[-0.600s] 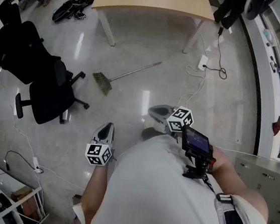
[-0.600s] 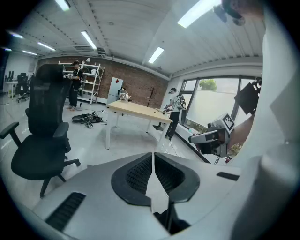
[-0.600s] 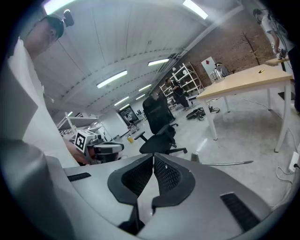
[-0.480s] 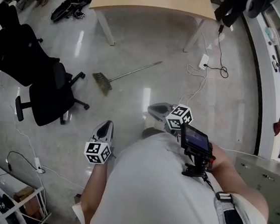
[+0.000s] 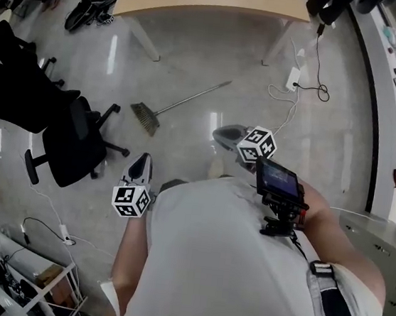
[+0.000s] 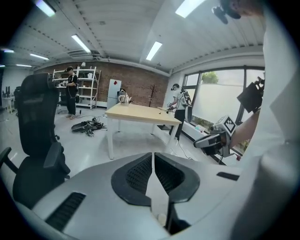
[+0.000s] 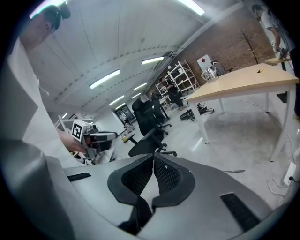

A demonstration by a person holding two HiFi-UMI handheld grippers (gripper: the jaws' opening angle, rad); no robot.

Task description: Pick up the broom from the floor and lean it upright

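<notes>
- Head view: the broom (image 5: 183, 102) lies flat on the floor (image 5: 196, 53), well apart from both grippers, with its brush end near the office chair (image 5: 71, 138). The left gripper (image 5: 144, 158) and right gripper (image 5: 218, 130) hang ahead of the person, carrying nothing. A loose cable (image 5: 284, 107) trails near the handle's far end and could catch a foot on the approach.
- Left gripper view: the left gripper (image 6: 152, 157) is clenched on nothing. If it reaches the handle like this, it will likely knock or roll it away.
- Right gripper view: the right gripper (image 7: 153, 157) is likewise closed and empty. A grasp far from the broom's balance point may let the brush swing into the chair (image 7: 150, 126) or the table (image 7: 243, 82).
</notes>
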